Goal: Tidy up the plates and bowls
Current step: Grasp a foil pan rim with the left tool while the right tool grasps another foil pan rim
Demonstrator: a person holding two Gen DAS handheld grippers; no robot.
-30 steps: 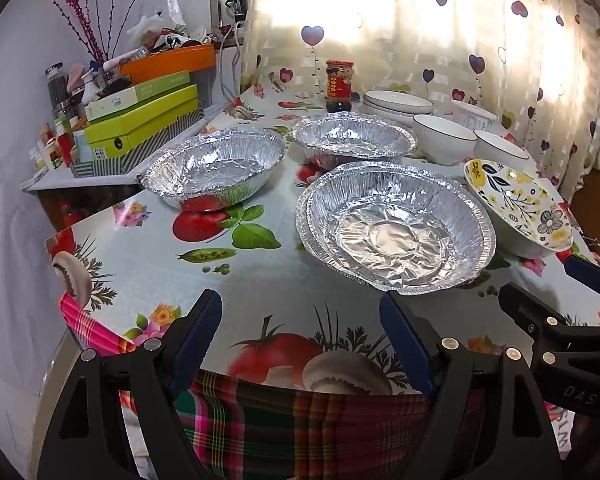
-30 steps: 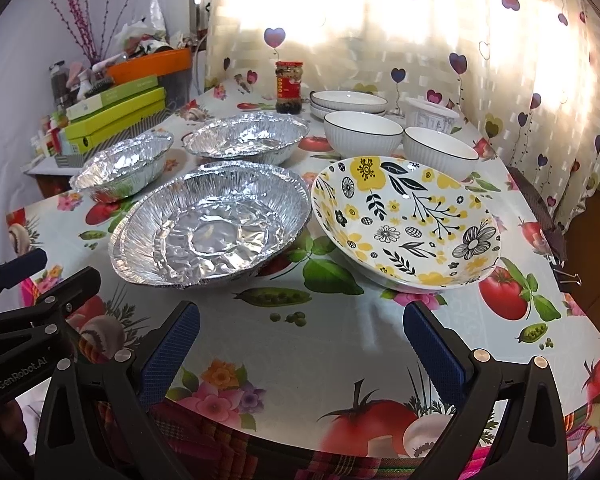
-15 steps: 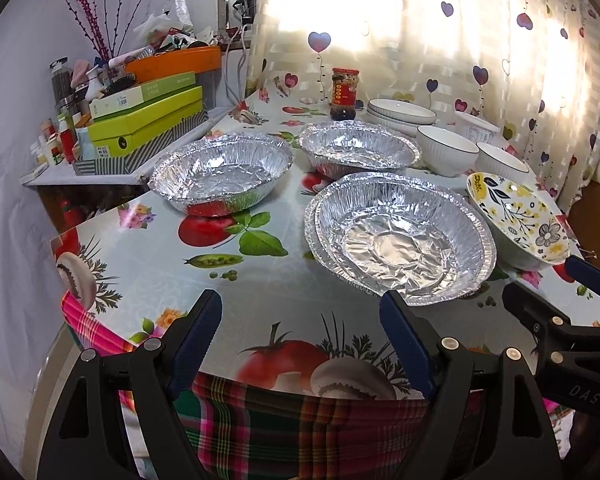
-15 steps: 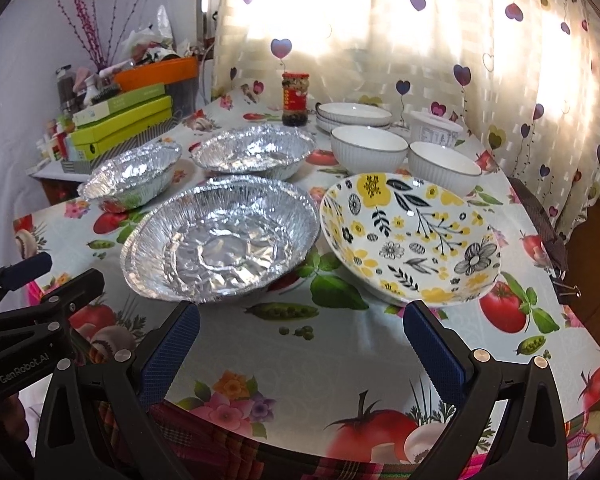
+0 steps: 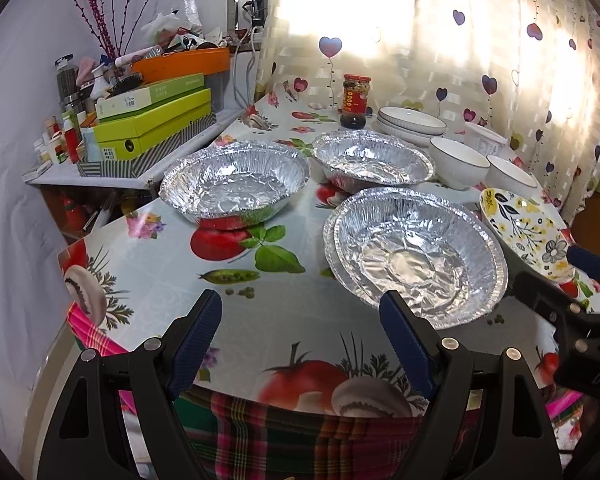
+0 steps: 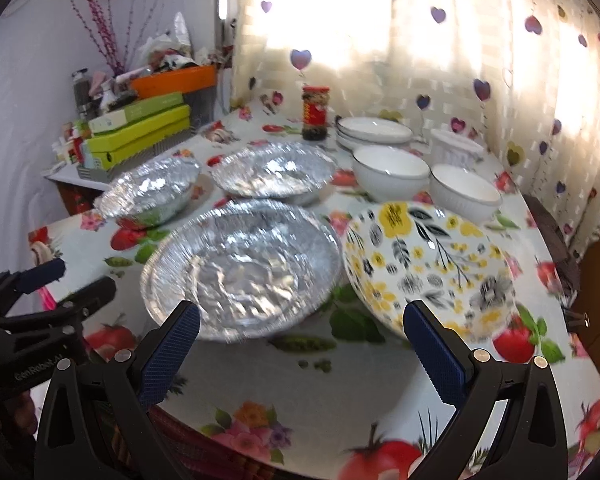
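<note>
Jaws of both the left gripper (image 5: 300,320) and right gripper (image 6: 300,334) are being held wide apart, nothing gripped, above the near table (image 5: 172,256) edge. Stacked foil pans (image 6: 242,266) are being shown touching the floral bowl (image 6: 426,266), white bowls (image 6: 390,172) behind.

Nearest the table edge sits a stack of two round foil pans (image 5: 416,256), upright and crinkled, the lower rim peeking out on its left. Just beside it on the right a shallow floral bowl (image 6: 428,264), white with yellow and black flowers, rests tilted. Behind them stand two single foil pans (image 5: 234,182) (image 5: 374,156), then two white bowls (image 6: 390,168) (image 6: 464,190) and stacked white plates (image 5: 412,122)
</note>
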